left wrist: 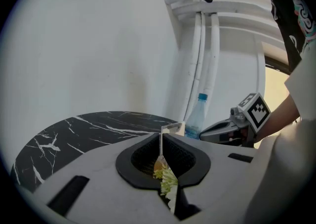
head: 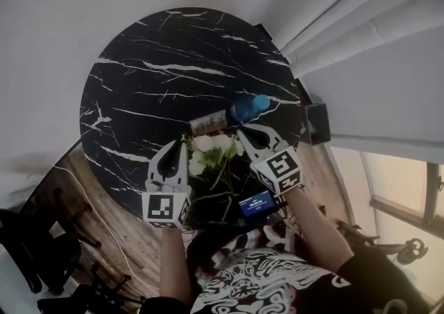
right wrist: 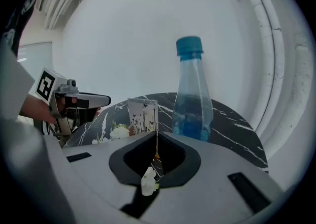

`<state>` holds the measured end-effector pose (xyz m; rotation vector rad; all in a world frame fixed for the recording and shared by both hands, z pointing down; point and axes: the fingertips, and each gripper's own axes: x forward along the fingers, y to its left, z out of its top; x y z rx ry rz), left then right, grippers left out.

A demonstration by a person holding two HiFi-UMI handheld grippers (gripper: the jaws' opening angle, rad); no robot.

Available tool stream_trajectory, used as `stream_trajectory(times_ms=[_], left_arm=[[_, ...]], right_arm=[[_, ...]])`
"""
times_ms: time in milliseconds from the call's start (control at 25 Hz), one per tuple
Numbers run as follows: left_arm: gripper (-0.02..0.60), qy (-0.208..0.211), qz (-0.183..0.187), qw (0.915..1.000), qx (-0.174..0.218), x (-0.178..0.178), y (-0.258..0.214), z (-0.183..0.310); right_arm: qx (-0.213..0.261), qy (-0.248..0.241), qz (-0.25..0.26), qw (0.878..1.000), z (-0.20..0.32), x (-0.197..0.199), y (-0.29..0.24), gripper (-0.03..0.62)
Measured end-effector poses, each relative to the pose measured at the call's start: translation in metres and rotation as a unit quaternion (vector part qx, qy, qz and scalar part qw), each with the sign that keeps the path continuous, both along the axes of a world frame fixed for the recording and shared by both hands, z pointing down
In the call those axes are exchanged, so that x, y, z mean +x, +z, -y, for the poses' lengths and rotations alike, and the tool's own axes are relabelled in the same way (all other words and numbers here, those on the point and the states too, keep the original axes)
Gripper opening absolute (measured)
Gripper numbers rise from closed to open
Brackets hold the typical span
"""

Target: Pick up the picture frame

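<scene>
The small picture frame stands upright near the front of the round black marble table. It shows as a pale card in the right gripper view and edge-on in the left gripper view. My left gripper hovers left of the white flowers, jaws shut and empty. My right gripper hangs just right of the frame, below the bottle, also shut with nothing held. Neither gripper touches the frame.
A clear bottle with a blue cap stands right behind the frame, tall in the right gripper view. The flowers lie between the two grippers. White wall and curtains ring the table; a dark box sits off its right edge.
</scene>
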<state>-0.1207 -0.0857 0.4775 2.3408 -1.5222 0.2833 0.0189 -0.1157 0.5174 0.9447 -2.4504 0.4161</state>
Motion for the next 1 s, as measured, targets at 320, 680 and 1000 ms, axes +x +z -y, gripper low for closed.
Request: stream_trajectory(times_ms=[320,680,1000], left_arm=[[0.018,-0.004,0.000,0.9999,-0.013,-0.008,0.018,0.010],[0.018,0.014,0.007,0.9996,-0.022,-0.001,0.034,0.017],[0.018,0.040,0.004,0.9991,-0.012,-0.005,0.041,0.022]], right_arm=[[-0.043,-0.011,-0.010,0.999,0.011,-0.009,0.039,0.018],[-0.053,0.009,-0.016,0.998,0.033,0.002,0.054,0.019],[-0.062,0.020,0.014,0.998,0.054,0.008,0.061,0.019]])
